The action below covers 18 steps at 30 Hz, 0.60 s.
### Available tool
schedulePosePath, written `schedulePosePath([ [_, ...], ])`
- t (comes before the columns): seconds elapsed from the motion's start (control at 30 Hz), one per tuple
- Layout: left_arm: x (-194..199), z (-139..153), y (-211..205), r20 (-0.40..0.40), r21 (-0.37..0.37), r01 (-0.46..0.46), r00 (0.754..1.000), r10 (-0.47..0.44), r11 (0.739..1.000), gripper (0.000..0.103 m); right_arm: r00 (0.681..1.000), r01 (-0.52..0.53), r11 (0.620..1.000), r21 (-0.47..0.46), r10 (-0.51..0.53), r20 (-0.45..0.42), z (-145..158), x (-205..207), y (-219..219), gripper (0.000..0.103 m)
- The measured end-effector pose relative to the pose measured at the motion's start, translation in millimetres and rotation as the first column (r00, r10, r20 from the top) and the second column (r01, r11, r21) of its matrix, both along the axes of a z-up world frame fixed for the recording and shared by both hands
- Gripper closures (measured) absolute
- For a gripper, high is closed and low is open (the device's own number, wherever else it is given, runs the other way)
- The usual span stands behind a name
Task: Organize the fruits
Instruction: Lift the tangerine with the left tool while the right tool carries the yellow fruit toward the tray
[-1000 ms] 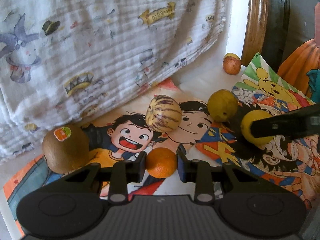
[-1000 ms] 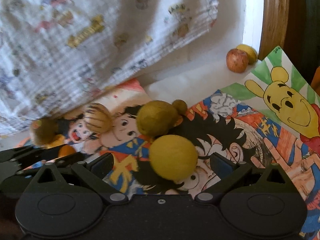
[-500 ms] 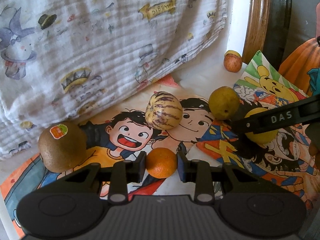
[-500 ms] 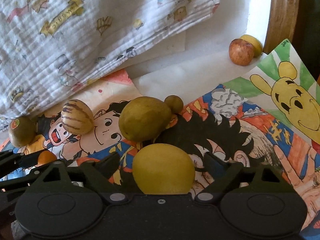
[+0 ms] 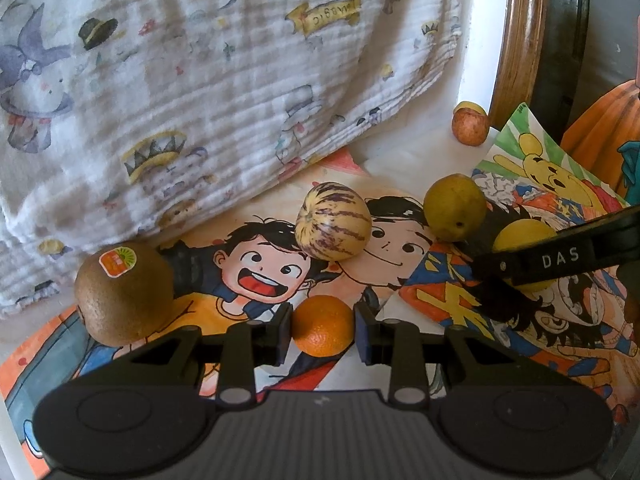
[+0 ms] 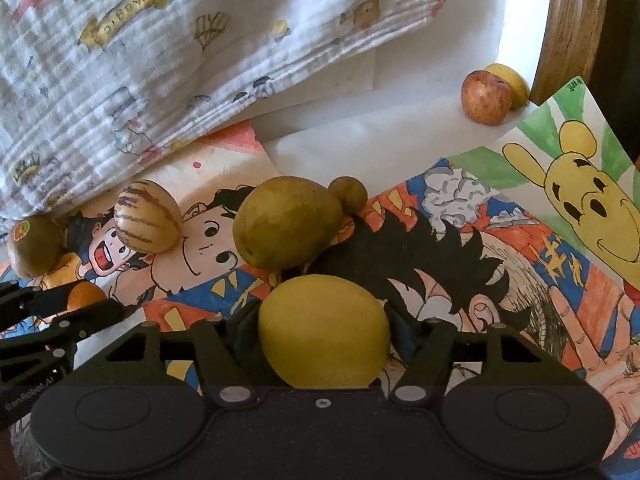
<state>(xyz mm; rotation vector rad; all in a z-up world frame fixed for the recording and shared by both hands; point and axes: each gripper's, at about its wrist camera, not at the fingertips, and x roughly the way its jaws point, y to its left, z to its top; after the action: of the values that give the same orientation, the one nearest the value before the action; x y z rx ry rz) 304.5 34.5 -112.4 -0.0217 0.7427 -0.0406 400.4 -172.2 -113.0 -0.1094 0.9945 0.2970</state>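
**Stuff you can't really make out here**

The yellow fruit (image 5: 520,236) is half covered in the left wrist view by the right gripper's finger (image 5: 560,258) crossing in front, and in the right wrist view its bottom drops behind the gripper body. The orange (image 6: 82,295) is mostly hidden there behind the left gripper's fingers (image 6: 76,314). The small brown ball (image 6: 349,194) is tucked behind the green-yellow fruit (image 6: 286,222), can't tell what it is. Another yellow thing (image 6: 508,80) sits partly behind the reddish apple (image 6: 484,98). An orange shape (image 5: 592,136) at the right edge is cut off.
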Motion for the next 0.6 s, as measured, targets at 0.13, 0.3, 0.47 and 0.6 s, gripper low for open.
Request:
schedulePosePath([
  [0.13,-1,1,0,0.002,0.001,-0.002,1.000,0.002,1.000,0.068,1.000,-0.004,1.000,0.000,0.004,0.003,1,-3,-2,0.039],
  [0.3,-4,3,1,0.007,0.001,-0.003,1.000,0.003,1.000,0.068,1.000,-0.012,1.000,-0.005,0.012,0.008,3,-7,0,0.040],
  [0.47,-10,9,-2,0.020,0.004,-0.004,1.000,0.004,1.000,0.068,0.999,-0.024,1.000,0.014,0.024,0.021,14,-16,2,0.040],
  [0.6,-18,16,-4,0.035,0.005,-0.003,0.999,0.002,1.000,0.068,0.998,-0.042,0.999,0.027,0.040,0.049,30,-26,4,0.040],
])
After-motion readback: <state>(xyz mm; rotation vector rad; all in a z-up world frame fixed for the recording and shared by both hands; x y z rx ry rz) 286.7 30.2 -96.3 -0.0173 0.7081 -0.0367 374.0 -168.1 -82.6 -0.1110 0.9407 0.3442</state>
